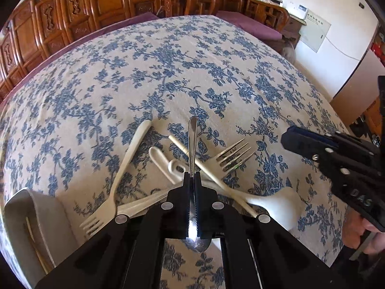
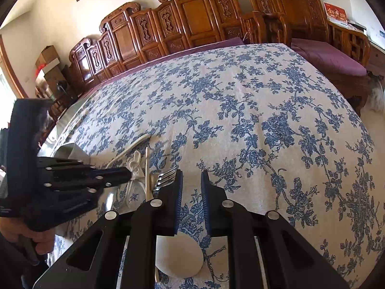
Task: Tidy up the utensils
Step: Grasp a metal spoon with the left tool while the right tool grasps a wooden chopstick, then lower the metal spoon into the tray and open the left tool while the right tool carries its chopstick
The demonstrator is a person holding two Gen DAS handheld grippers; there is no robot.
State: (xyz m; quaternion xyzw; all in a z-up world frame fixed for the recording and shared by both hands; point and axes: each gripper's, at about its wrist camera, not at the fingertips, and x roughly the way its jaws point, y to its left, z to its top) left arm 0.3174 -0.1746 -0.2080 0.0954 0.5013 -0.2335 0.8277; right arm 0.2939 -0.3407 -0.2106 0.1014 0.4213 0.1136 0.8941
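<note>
My left gripper is shut on a metal spoon; its handle points away and its bowl lies back between the fingers. Around it on the floral cloth lie a cream plastic fork, a metal fork, a cream chopstick, a small white scoop and a cream spoon. My right gripper is open and empty above the cloth, its jaws apart, to the right of the pile. The cream spoon's bowl lies under it. The left gripper shows at the left.
A grey-white utensil holder with thin sticks in it stands at the near left, also in the right wrist view. The floral tablecloth stretches far ahead. Carved wooden chairs and a purple cushion line the far side.
</note>
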